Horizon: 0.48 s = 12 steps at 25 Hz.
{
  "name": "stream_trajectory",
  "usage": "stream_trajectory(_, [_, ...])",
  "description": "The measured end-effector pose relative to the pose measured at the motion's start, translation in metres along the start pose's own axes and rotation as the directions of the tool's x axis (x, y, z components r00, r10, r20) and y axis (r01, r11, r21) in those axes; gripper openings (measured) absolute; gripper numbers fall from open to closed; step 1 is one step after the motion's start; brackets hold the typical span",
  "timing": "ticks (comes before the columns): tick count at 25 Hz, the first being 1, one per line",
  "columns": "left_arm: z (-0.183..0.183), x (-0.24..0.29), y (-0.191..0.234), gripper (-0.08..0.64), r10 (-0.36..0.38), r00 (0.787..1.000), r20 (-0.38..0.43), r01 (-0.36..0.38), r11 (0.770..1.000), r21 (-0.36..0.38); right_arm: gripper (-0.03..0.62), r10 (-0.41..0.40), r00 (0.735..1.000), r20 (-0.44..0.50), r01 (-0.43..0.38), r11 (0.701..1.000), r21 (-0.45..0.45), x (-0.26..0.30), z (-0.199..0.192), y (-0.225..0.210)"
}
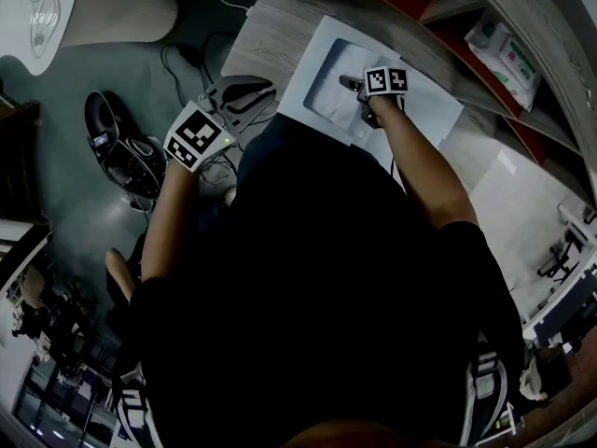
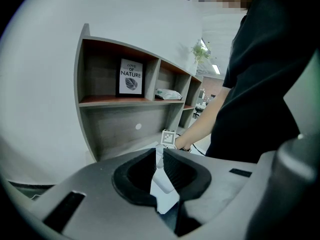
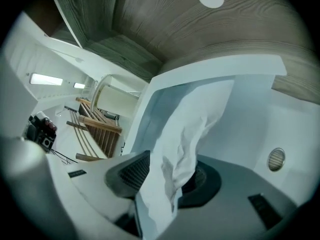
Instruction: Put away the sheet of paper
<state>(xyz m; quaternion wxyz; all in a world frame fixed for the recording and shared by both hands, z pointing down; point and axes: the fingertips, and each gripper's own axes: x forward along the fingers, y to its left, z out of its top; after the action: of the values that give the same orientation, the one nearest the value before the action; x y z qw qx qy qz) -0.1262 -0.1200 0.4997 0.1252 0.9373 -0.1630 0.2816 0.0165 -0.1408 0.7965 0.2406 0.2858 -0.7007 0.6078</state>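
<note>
Now, with my right gripper (image 3: 170, 176) parted above the tray (image 3: 300, 129) and the sheet (image 3: 185, 134) loose between its jaws, I'd shake it free, then lift straight up, my left gripper (image 2: 159, 156) beside the tray clamped on a scrap (image 2: 164, 191).

A grey wood-grain surface (image 1: 266, 35) carried a white basin (image 1: 315, 63) on its middle, with bare wood showing toward both ends. Above the surface's back edge, a shelf (image 2: 100, 101) held a framed print (image 2: 131, 77) and a white packet (image 2: 167, 94).
</note>
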Motion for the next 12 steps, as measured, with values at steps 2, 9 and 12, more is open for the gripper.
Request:
stream_trajectory(2, [0.002, -0.001, -0.001, 0.061, -0.003, 1.0, 0.004, 0.002, 1.0, 0.003, 0.172, -0.032, 0.999, -0.004, 0.032, 0.999, -0.019, -0.001, -0.001, 0.0])
stream_trajectory(9, [0.003, 0.0, -0.006, 0.061, -0.013, 1.0, 0.008, 0.013, 1.0, 0.01, 0.252, -0.231, 0.973, -0.021, 0.225, 0.962, -0.153, -0.011, -0.004, -0.016])
stream_trajectory(12, [0.004, 0.002, -0.008, 0.061, -0.018, 1.0, 0.01, 0.018, 1.0, 0.013, 0.264, -0.272, 0.962, -0.01, 0.268, 0.951, -0.157, -0.018, -0.004, -0.024])
